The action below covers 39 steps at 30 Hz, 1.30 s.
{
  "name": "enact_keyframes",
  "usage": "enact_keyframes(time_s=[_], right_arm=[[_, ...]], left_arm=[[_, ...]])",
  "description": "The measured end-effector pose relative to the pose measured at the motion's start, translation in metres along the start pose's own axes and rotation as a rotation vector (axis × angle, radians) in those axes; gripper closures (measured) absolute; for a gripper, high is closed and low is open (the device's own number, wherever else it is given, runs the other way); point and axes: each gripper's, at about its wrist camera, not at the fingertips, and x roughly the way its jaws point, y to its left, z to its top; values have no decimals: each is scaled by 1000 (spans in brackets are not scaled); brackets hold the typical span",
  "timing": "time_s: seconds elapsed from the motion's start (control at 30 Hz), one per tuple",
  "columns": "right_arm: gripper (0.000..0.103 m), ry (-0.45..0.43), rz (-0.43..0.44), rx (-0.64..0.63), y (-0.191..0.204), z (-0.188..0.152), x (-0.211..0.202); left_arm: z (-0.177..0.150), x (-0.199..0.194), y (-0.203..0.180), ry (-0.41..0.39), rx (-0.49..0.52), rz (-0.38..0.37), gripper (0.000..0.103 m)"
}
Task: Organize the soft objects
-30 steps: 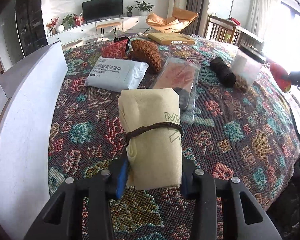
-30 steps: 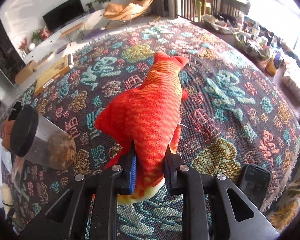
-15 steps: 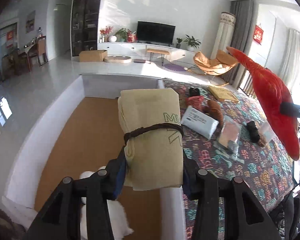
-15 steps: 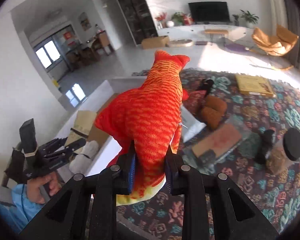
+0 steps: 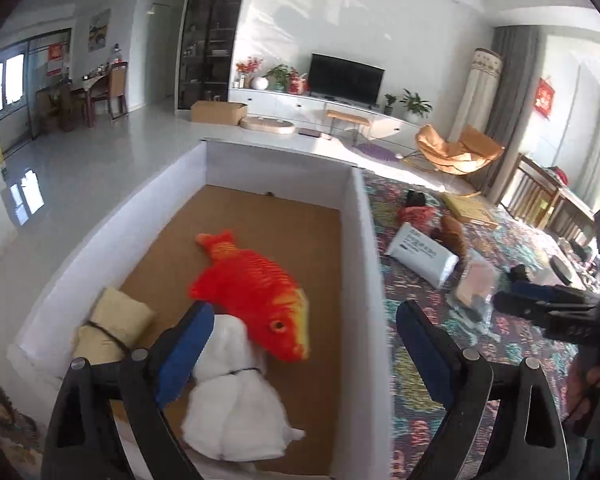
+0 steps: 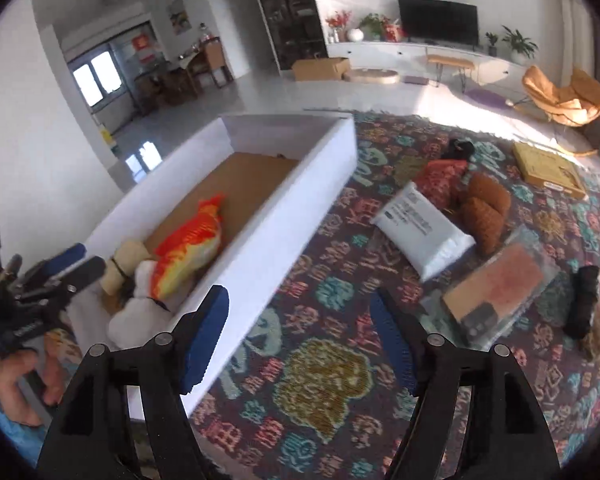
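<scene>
Soft objects: three lie in the white box (image 5: 360,248), the rest out on the patterned cloth (image 6: 328,372).

In the box, on the brown floor at the near end:
- plush fish (image 5: 256,292), red-orange, head over the white bundle;
- white bundle (image 5: 232,396), tied round the middle, against the near wall;
- tan roll (image 5: 112,324), tied with a dark cord, in the near left corner.

On the cloth, right of the box:
- wipes pack (image 6: 424,236), white, flat;
- red pouch (image 6: 440,176) and brown knitted piece (image 6: 486,212), touching, just beyond the pack;
- clear bag (image 6: 500,284) with a reddish item inside;
- dark roll (image 6: 584,304), near the right edge;
- flat yellow box (image 6: 548,168), far side, likely not soft.

Progress, as judged: three items stowed, about five loose; less than half done.

Left hand-held gripper (image 5: 300,356): jaws spread wide, holding nothing, above the box's near end.
Right hand-held gripper (image 6: 300,340): jaws spread wide, holding nothing, above the cloth just beside the box's right wall.

Edges and room: the box walls stand upright all round, so a load must be lifted over the right wall. The far half of the box floor is bare. The cloth between box and wipes pack is open for an approach; the loose items sit close together.
</scene>
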Motion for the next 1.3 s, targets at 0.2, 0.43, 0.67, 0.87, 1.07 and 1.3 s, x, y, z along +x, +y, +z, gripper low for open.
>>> enact_keyframes(time_s=[0.2,0.43,0.67,0.87,1.07,1.3], right_arm=[[27,82,-379,272,-132,-93,7],[27,20,-511,341,-188,-108,2],[21,-31,-481,395,-200,-114,4],[19,-34,-486,389,-197,-114,8],[19,-36,-484,390,-197,-117,7],[19,-36,-484,390,-197,-117,7]], left_arm=[[-29,62,-148,140,156,-293,7],[-53,170,-192,236,229,-139,7],[-63,207,-190,268,277,-30,5],[-64,212,-193,282,294,-18,0],[-64,212,-192,282,294,-18,0],[-64,212,-192,282,294,-18,0]])
